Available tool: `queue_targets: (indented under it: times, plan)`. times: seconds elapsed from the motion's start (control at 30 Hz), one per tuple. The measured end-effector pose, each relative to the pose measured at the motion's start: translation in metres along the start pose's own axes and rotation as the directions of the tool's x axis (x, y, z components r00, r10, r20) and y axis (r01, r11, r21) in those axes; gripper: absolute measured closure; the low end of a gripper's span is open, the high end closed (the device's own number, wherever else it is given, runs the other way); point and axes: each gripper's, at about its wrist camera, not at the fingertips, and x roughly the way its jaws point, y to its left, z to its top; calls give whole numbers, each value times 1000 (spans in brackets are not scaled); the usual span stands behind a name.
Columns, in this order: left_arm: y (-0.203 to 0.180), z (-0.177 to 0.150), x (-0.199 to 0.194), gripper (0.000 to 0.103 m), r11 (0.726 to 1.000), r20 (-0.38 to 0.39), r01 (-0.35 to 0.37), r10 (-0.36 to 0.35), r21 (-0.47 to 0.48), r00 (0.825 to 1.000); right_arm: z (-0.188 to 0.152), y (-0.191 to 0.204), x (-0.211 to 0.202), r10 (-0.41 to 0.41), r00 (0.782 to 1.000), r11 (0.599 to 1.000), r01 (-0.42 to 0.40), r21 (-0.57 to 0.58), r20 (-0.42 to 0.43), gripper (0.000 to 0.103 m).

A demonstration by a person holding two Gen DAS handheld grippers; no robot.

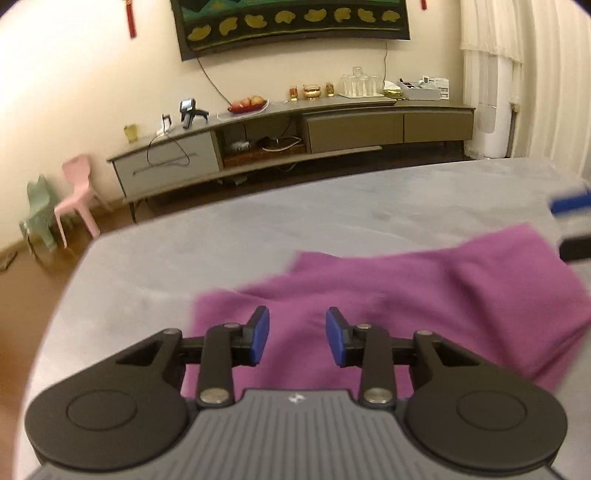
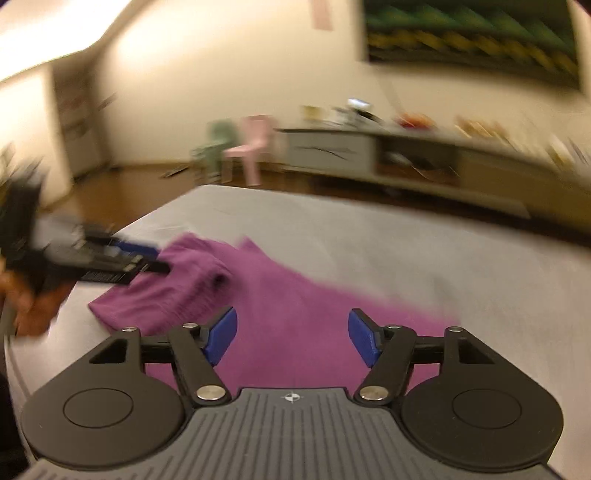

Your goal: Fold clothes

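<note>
Left wrist view: left gripper (image 1: 297, 338) low in centre frame, jaws parted by a moderate gap, blue pads (image 1: 260, 336) facing each other with nothing between them. Purple garment (image 1: 424, 295) directly beyond and beneath the fingertips, spread from lower centre toward the right edge, rumpled, one corner pointing up-left. Whether the pads touch the cloth: cannot tell. Grey bed surface (image 1: 221, 236) under the garment, filling the middle band of the frame. At the right edge, blurred, a blue-and-black part of the right gripper (image 1: 570, 221) just above the garment's far corner.

Right wrist view, heavily motion-blurred: right gripper (image 2: 291, 338) low in centre frame, jaws spread wide, gripping nothing, blue pads well apart over the purple cloth. Garment running from lower centre up toward the left, a bunched fold at its upper-left end. There, at mid-left of the frame, the left gripper's blurred tips against or just above that fold; contact not clear. A hand (image 2: 26, 306) at the left edge behind it.

Farther out, upper half of the left wrist view: long low cabinet (image 1: 332, 122) along the wall, fruit plate (image 1: 245, 105) on top, dark wall hanging (image 1: 291, 22) above, pink chair (image 1: 77, 192) and green chair (image 1: 38, 210) at far left.
</note>
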Motion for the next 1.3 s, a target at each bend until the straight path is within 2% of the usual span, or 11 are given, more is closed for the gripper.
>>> queue_targets:
  times: [0.13,0.23,0.33,0.43,0.53,0.7,0.97,1.13,1.17,1.23,1.3]
  plan:
    - [32,-6,37,69,999,-39,-17,18,38,999,54,64,86,75,996,968,-84,-237,-45,34]
    - [46,-11,54,68,1000,-35,14,-14,9,999,72,113,150,101,992,953,-120,-278,-81,38]
    - [54,-22,69,68,999,-63,36,-36,3,997,76,145,203,151,974,939,-195,-282,-171,66]
    - [65,-28,75,67,998,-73,41,-45,-54,996,62,151,251,35,955,949,-123,-289,-295,72]
    - [73,-26,69,67,997,-80,35,-40,-71,996,70,131,251,69,946,985,-115,-129,-316,70]
    - [75,-20,44,69,991,-6,62,-63,-116,998,75,122,195,32,978,999,-34,-7,-207,67]
    - [57,-24,69,68,995,-125,9,-21,-96,992,48,113,206,-92,945,996,87,-30,-314,66]
    - [62,-32,65,68,995,-120,25,-36,-98,992,54,129,195,-17,958,994,-16,-112,-287,39]
    - [63,-32,64,68,994,-124,28,-41,-105,991,51,134,199,-17,952,989,-30,-147,-306,41]
    - [68,-30,64,68,994,-136,17,-31,-104,990,49,134,205,34,943,990,-77,-115,-332,86]
    - [70,-29,61,68,995,-137,3,-17,-102,990,47,133,211,97,931,990,-127,-64,-352,89]
